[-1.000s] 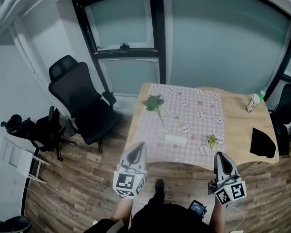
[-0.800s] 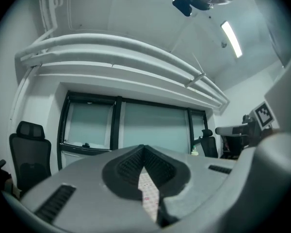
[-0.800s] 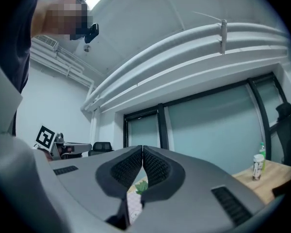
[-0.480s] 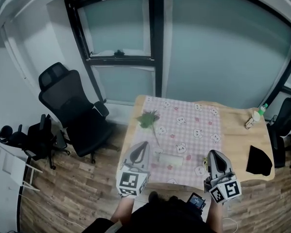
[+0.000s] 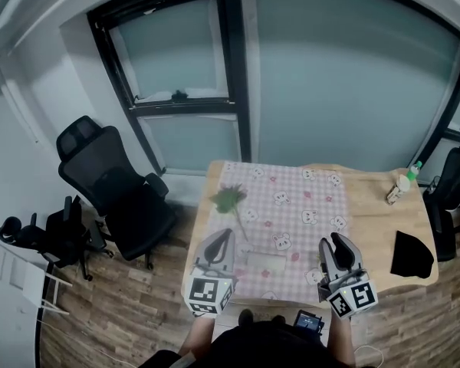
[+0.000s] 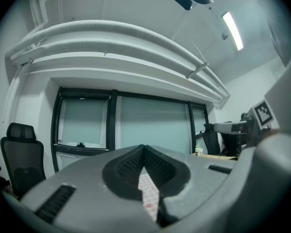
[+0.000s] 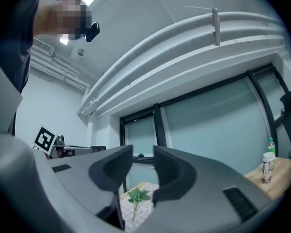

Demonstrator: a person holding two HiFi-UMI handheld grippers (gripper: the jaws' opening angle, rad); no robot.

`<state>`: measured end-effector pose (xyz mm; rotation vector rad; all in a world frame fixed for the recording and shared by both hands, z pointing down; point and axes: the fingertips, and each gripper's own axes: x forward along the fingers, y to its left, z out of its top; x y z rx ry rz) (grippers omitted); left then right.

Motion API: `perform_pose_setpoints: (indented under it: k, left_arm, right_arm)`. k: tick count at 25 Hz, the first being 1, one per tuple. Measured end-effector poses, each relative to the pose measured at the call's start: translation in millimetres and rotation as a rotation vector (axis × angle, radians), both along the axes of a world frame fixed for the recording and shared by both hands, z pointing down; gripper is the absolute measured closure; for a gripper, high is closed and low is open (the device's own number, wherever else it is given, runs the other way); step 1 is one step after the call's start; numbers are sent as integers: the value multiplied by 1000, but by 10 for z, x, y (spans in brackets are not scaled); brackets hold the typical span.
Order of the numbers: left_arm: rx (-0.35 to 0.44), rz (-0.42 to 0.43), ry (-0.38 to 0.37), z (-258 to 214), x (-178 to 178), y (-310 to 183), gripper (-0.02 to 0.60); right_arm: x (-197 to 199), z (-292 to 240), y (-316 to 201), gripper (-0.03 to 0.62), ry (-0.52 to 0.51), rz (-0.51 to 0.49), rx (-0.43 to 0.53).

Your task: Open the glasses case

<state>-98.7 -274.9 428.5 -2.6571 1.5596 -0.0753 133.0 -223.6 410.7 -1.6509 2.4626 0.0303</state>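
Observation:
The glasses case (image 5: pixel 265 265) is a pale oblong lying shut on the pink checked cloth (image 5: pixel 291 205) near the table's front edge. My left gripper (image 5: pixel 222 234) hovers just left of it, pointing level, its jaws shut with nothing between them, as the left gripper view (image 6: pixel 143 148) shows. My right gripper (image 5: pixel 331 241) hovers to the case's right. Its jaws (image 7: pixel 143 152) have just been opening and stand open with only air in the gap. Neither gripper touches the case.
A green leafy sprig (image 5: pixel 226 198) lies on the cloth's far left. A small bottle (image 5: pixel 402 182) stands at the table's back right and a black object (image 5: pixel 411 253) lies at its right edge. A black office chair (image 5: pixel 111 186) stands left of the table.
Both grippers have come forward to the table's front edge, flanking the case. The right gripper's jaws have parted; the left's stay shut.

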Motion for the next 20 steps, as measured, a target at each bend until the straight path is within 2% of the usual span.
perform_pose_setpoints:
  k: [1,8,11,13,18,20]
  left_arm:
    - [1,-2,-2,8,-10,-15,583]
    - [6,-45,-35,36,-217,-128,583]
    - [0,-67,-36,46,-314,-171,583]
    - [-3,-76,-43,58,-357,-187,583]
    - [-17,-102,-90,147,-545,-143,583]
    - [-35,-131,-95,192,-705,-120,583]
  right_arm:
    - [11,34,-38,426,12,11,-7]
    - [13,204,-180,425,56,58,-59]
    - [-3,298,-255,426,139,67,-69]
    - [-65,503,-357,425,263,71,-93]
    - [-320,1314,-661,436,662,79,-134]
    - [-470,1813,-755,434,844,26,-161]
